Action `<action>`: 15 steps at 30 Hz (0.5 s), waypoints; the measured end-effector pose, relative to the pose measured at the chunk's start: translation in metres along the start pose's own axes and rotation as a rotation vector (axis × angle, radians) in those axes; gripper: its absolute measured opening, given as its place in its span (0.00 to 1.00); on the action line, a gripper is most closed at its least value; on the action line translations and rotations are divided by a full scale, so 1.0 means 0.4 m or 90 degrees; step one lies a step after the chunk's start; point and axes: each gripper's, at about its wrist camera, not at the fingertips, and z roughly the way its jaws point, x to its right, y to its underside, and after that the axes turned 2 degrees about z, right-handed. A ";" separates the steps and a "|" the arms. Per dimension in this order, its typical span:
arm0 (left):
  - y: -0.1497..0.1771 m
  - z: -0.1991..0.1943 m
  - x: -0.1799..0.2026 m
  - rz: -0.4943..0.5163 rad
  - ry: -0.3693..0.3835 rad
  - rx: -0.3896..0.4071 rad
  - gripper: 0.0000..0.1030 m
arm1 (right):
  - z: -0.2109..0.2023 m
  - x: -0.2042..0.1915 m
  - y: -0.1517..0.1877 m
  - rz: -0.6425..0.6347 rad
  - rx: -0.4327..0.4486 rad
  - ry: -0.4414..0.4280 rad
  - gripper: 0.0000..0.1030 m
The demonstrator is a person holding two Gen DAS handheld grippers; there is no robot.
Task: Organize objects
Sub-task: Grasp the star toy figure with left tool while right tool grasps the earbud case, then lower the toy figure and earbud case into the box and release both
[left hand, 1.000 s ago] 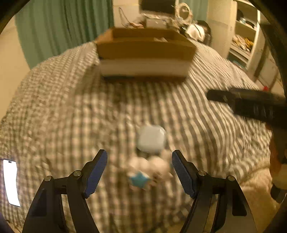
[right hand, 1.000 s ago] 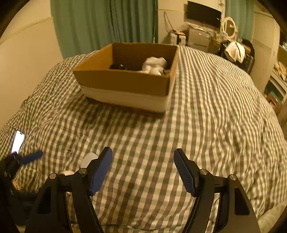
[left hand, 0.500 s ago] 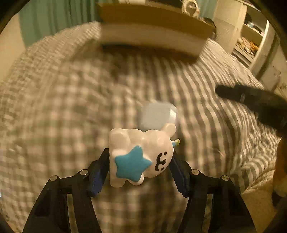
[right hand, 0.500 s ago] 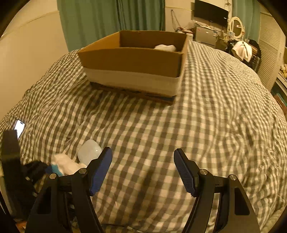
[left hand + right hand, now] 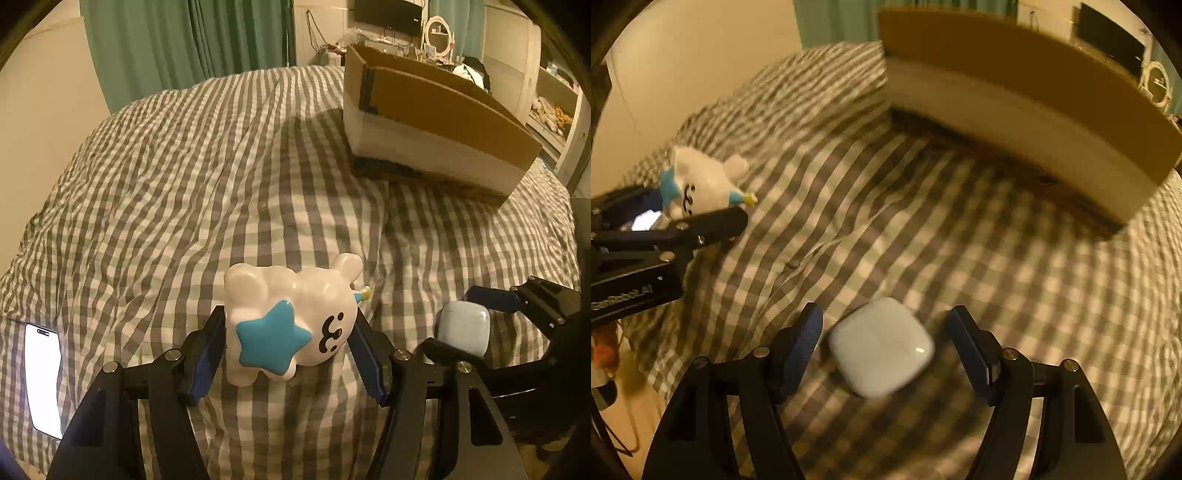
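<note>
My left gripper (image 5: 288, 354) is shut on a white toy figure with a blue star (image 5: 291, 325) and holds it above the checked bedspread; the toy also shows in the right wrist view (image 5: 701, 181). My right gripper (image 5: 886, 347) is open, its fingers either side of a pale blue earbud case (image 5: 881, 347) that lies on the bedspread. The case also shows in the left wrist view (image 5: 463, 328). A cardboard box (image 5: 436, 122) stands further back on the bed; its inside is hidden.
A phone with a lit white screen (image 5: 42, 373) lies on the bedspread at the left. Green curtains (image 5: 192, 40) hang behind the bed. Shelves and clutter (image 5: 550, 107) stand at the right. The box wall (image 5: 1015, 92) is close ahead of my right gripper.
My left gripper closed on the star toy and lifted it, swinging left. My right gripper moved down and left until its open fingers straddle the earbud case.
</note>
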 end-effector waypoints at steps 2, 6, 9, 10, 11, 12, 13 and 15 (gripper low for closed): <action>0.008 -0.004 -0.002 -0.003 0.002 -0.003 0.63 | 0.019 -0.019 0.000 -0.017 -0.017 0.022 0.69; 0.017 -0.028 -0.013 -0.013 0.009 -0.007 0.63 | 0.005 -0.035 0.005 -0.032 -0.022 0.050 0.56; 0.018 -0.066 -0.006 -0.003 0.004 -0.003 0.63 | -0.026 -0.028 0.009 -0.016 -0.009 0.046 0.55; 0.016 -0.078 -0.004 -0.002 0.005 -0.002 0.63 | -0.045 -0.023 0.006 -0.006 -0.002 0.043 0.55; 0.011 -0.091 -0.001 -0.002 0.007 0.000 0.63 | -0.065 -0.018 0.002 -0.001 0.003 0.041 0.55; 0.000 -0.111 0.002 -0.002 0.013 0.003 0.63 | -0.086 -0.011 -0.006 0.002 0.011 0.042 0.55; -0.010 -0.123 0.003 -0.003 0.017 0.008 0.63 | -0.110 -0.001 -0.016 0.007 0.021 0.042 0.55; -0.039 -0.159 0.008 -0.006 0.026 0.025 0.63 | -0.154 0.026 -0.039 0.025 0.036 0.041 0.55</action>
